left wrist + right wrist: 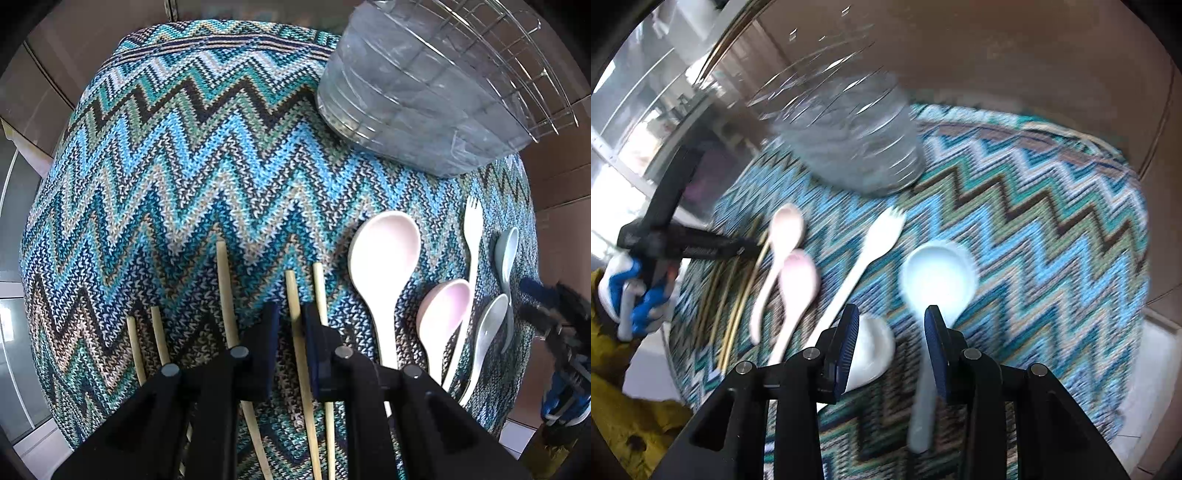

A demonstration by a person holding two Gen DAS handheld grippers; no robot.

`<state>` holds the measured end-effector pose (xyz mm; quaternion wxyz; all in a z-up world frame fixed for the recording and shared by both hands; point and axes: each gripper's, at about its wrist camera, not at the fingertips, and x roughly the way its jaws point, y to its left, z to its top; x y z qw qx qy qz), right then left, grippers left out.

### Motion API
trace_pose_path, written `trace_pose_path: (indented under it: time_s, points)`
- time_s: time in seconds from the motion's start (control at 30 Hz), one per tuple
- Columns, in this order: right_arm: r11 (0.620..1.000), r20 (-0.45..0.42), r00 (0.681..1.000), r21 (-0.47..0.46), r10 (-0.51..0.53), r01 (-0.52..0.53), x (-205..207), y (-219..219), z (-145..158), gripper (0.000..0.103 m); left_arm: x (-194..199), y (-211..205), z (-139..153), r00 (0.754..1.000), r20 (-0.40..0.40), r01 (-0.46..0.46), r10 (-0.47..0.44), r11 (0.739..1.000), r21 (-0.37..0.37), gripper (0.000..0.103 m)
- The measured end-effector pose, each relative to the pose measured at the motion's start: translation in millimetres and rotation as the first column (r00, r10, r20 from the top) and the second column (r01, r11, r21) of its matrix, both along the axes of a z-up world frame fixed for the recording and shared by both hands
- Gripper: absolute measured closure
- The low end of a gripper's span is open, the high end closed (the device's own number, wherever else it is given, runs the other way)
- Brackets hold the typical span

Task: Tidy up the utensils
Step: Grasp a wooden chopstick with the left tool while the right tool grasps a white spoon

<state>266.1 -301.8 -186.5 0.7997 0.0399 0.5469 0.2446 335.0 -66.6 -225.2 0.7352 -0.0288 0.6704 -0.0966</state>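
Note:
Several wooden chopsticks lie side by side on a zigzag-knit cloth (184, 166). My left gripper (291, 325) points almost straight down and straddles one chopstick (295, 291); the jaws stand narrow, with a sliver of cloth showing beside the stick. To the right lie a big pale spoon (384, 251), a pink spoon (443, 310), a white fork (472, 229) and two greyish spoons (506, 254). My right gripper (890, 332) hangs open over a pale blue spoon (938, 277), whose handle runs under its right finger. A white spoon bowl (875, 350) shows behind the left finger.
A clear plastic tub (406, 96) with a wire rack above it stands at the cloth's far right corner. The cloth's edges drop off on all sides. In the blurred right wrist view a gloved hand (620, 291) holds the left gripper (750, 245) over the chopsticks (738, 295).

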Motion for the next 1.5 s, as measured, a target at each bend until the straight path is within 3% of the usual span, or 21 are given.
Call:
trace_pose_path:
  time_s: [0.53, 0.63, 0.7, 0.73, 0.93, 1.07, 1.3, 1.5]
  points:
    - [0.997, -0.064, 0.995, 0.019, 0.070, -0.069, -3, 14, -28, 0.067, -8, 30, -2, 1.000, -0.005, -0.010, 0.010, 1.000, -0.009, 0.096]
    - [0.997, -0.085, 0.993, 0.026, 0.077, -0.075, 2, 15, -37, 0.073, -7, 24, -1, 1.000, -0.008, -0.014, 0.014, 1.000, 0.001, 0.096]
    - [0.996, -0.092, 0.992, 0.033, 0.083, -0.080, 2, 14, -39, 0.089, -7, 16, 1, 1.000, -0.008, -0.016, 0.016, 1.000, 0.012, 0.096]
    - [0.996, -0.087, 0.992, 0.030, 0.089, -0.087, 3, 14, -40, 0.092, -7, 14, 1, 1.000, -0.006, -0.017, 0.017, 1.000, 0.018, 0.096]
    - [0.993, -0.032, 0.993, 0.001, 0.114, -0.114, -4, 19, -36, 0.096, -13, 0, 4, 0.999, 0.038, -0.017, 0.015, 0.998, 0.053, 0.096]
    - [0.992, 0.023, 0.993, -0.036, 0.120, -0.119, -18, 29, -28, 0.096, -25, 6, 7, 0.995, 0.078, -0.062, 0.062, 0.998, -0.002, 0.098]
    - [0.989, 0.175, 0.978, -0.114, 0.117, -0.098, -50, 38, 7, 0.098, -64, 37, 39, 0.951, 0.260, -0.132, 0.166, 0.981, -0.144, 0.098]
    - [0.983, 0.303, 0.947, -0.176, 0.103, -0.050, -86, 44, 40, 0.098, -106, 54, 93, 0.884, 0.409, -0.133, 0.225, 0.961, -0.243, 0.098]
